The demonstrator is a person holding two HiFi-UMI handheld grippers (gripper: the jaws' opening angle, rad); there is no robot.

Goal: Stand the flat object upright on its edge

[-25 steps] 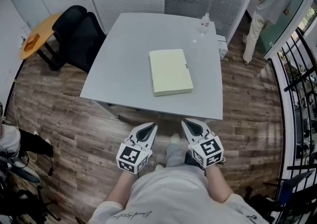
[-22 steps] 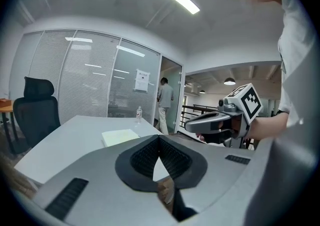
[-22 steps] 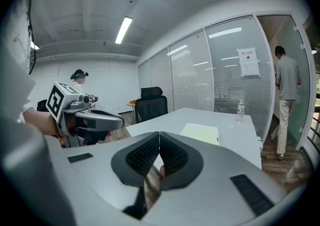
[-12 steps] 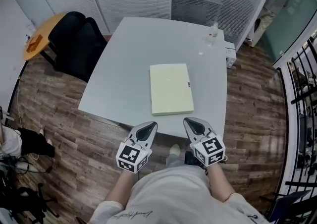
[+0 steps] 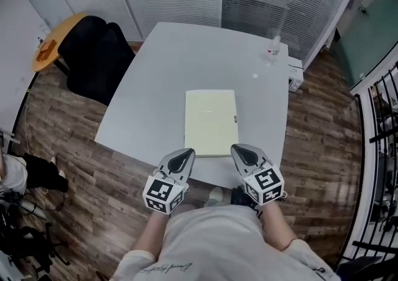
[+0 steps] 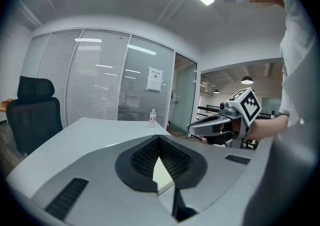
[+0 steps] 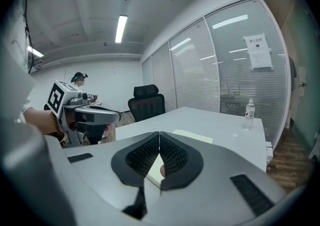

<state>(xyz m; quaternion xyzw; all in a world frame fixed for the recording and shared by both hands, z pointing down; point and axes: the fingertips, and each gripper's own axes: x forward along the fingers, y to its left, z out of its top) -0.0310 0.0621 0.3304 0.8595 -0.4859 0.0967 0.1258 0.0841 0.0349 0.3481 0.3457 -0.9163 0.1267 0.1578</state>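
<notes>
- Approach step: pale yellow flat rectangular pad [image 5: 211, 122] lies flat on grey worktop [image 5: 155, 81].
- Left gripper [image 5: 185, 154], right gripper [image 5: 239, 151]: fingers pressed together, empty.
- Next, likely: spread fingers, pinch near edge, tip up.

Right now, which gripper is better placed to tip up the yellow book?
Right, slightly: the right gripper is by the near right corner of the book, a little ahead of the left gripper. Both are shut.

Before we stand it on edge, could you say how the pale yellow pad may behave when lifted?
The pad lies flat with straight edges and visible thickness, so it is probably stiff. Its edge looks narrow against its broad face, so upright it may tip over on the smooth table.
</notes>
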